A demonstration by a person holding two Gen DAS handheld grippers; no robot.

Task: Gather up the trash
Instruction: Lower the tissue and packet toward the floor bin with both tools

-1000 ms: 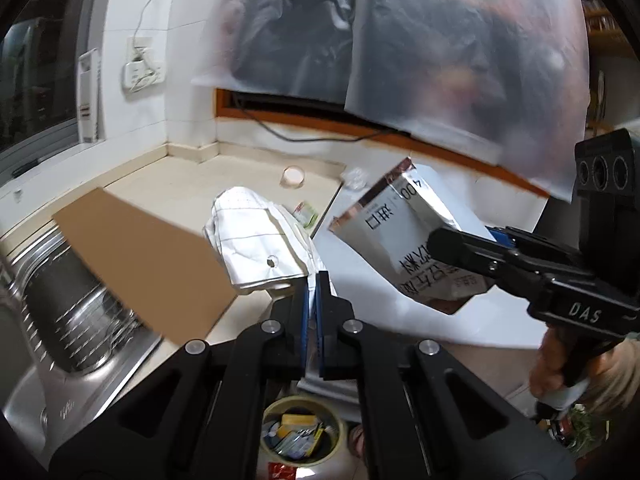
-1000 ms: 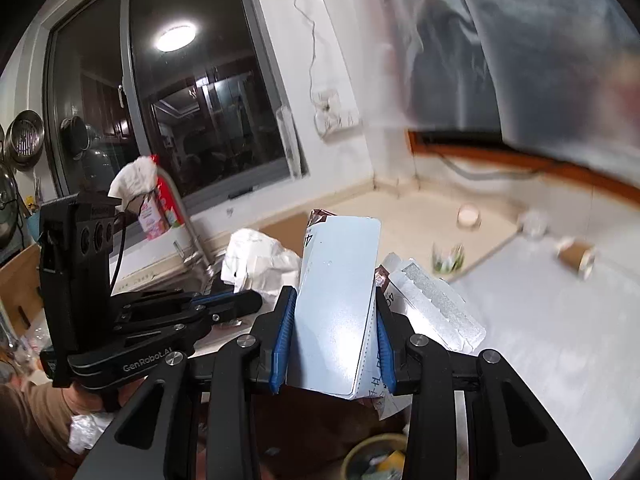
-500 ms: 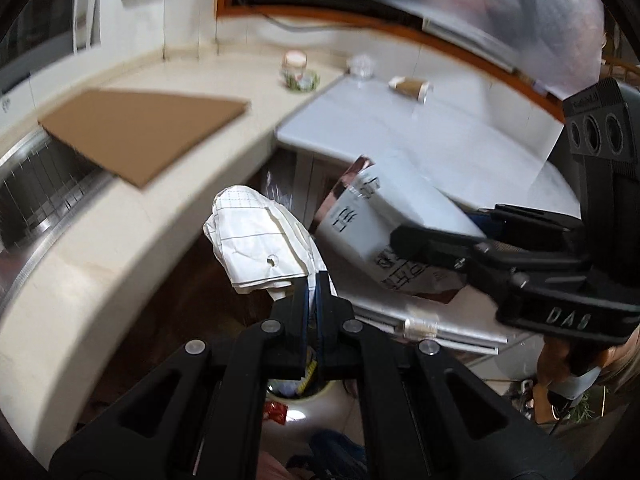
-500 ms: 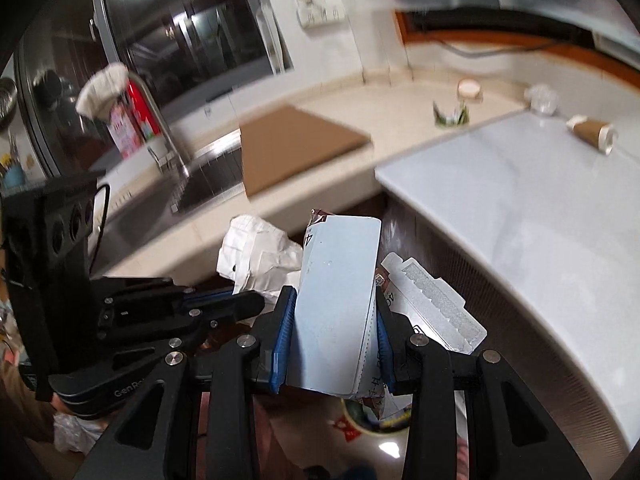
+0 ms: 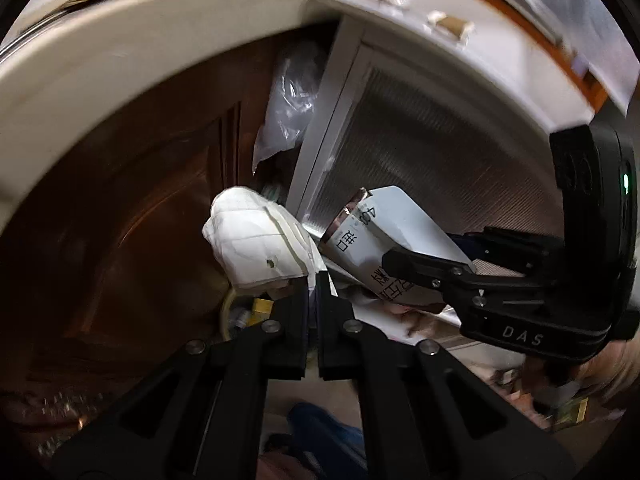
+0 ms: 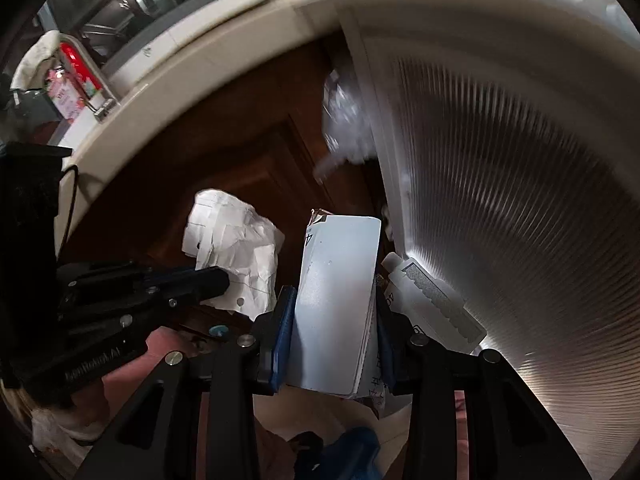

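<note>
From the left wrist view, the left tool is pinched fully closed on a tail of the crumpled white paper, which bunches just ahead of and a little left of its tips. Below the tips, partly hidden by the fingers, sits the rim of a trash bin with yellow scraps inside. To the right, the right tool clamps the flattened carton. The paper is held only by a thin edge, so I think it could tear or slip free and land outside the bin if it is let go while off-centre. From the right wrist view, the right tool grips the carton across its flat faces, jaws part-way apart around it, with a white ridged strip tucked just right of it. The left tool and its paper hang to the left, close by. The bin cannot be seen here, so aiming looks blind; the carton might catch the ribbed cabinet door close on the right. Both tools point steeply downward, well under the worktop edge.
</note>
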